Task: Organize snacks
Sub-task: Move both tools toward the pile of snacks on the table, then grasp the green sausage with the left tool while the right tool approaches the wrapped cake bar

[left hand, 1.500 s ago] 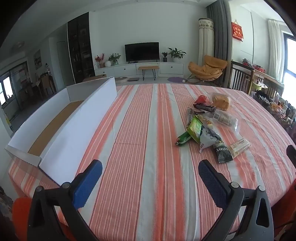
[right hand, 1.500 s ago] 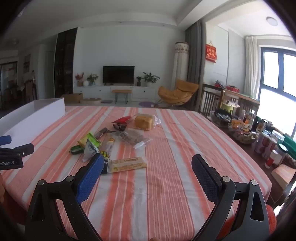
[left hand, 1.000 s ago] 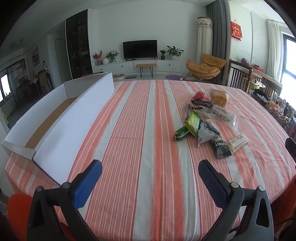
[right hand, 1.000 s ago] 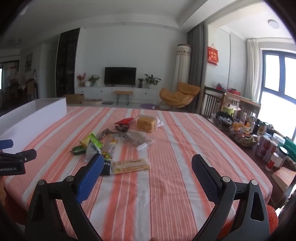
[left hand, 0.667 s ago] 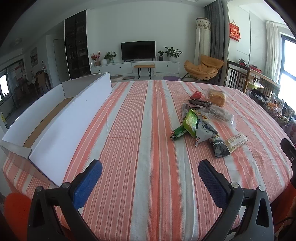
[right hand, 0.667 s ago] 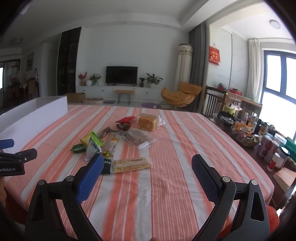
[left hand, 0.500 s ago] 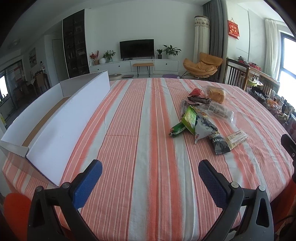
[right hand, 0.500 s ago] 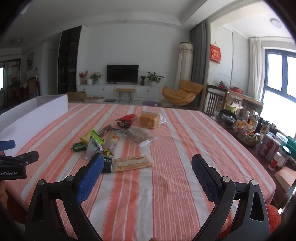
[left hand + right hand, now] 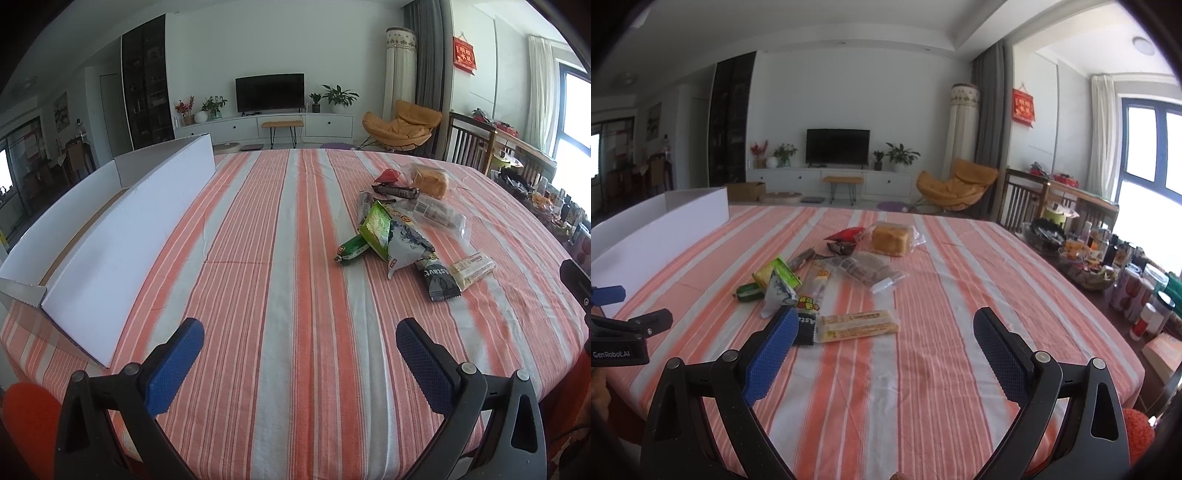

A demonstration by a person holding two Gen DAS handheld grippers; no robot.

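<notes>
Approach step, nothing grasped: left gripper and right gripper both hover spread wide and empty over the striped tablecloth, snack pile mid-table, white box at left; next, judge, lower onto the nearest wafer packet.

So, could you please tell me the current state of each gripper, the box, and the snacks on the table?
Left gripper: open, holding nothing, above the tablecloth.
Right gripper: open, holding nothing.
White box: open at the top, on the table's left side; no snacks visible inside.
Snack pile: loose on the striped tablecloth, outside the box.
Bread: in its clear wrapper, at the pile's far end.
</notes>
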